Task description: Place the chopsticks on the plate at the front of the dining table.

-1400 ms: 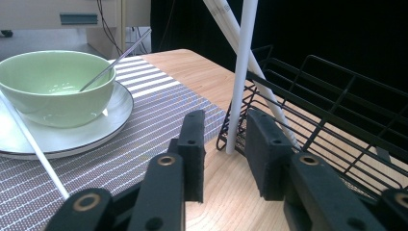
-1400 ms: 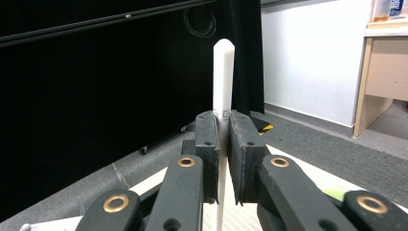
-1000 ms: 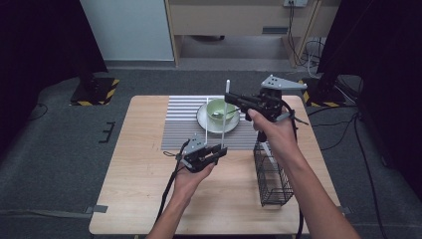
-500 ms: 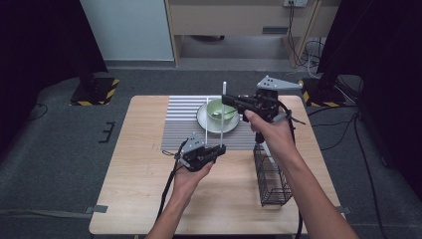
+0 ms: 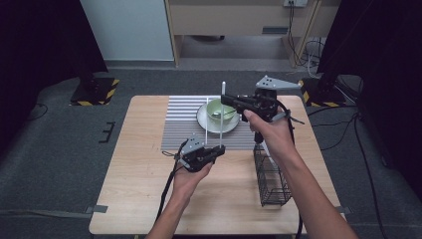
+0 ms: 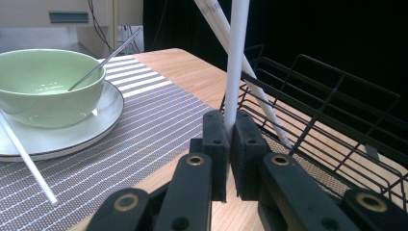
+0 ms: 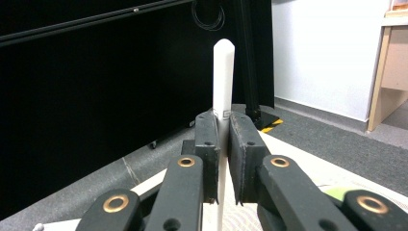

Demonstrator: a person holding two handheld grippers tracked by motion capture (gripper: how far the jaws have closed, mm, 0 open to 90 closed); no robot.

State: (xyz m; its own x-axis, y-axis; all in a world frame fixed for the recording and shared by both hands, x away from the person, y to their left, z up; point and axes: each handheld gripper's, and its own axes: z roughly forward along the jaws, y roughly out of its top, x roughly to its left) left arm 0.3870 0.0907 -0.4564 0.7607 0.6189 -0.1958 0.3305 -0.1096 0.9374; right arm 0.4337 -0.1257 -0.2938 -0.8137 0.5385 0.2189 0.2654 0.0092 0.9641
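Standing upright, white chopstick [image 5: 222, 114] clamped between left gripper [image 5: 219, 149] below, right gripper [image 5: 226, 100] above.

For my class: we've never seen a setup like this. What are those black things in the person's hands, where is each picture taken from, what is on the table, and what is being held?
A person sits at a wooden table with a hand-held pinching tool in each hand. One picture looks down from above; the other two come from cameras riding on each tool, looking along its black jaws.

On the table lie a striped mat, a white plate with a green bowl and a spoon in it, and a black wire basket.

A thin white stick stands upright. The left tool has just closed on its lower end; the right tool pinches it near the top. More white sticks lie on the plate and in the basket.
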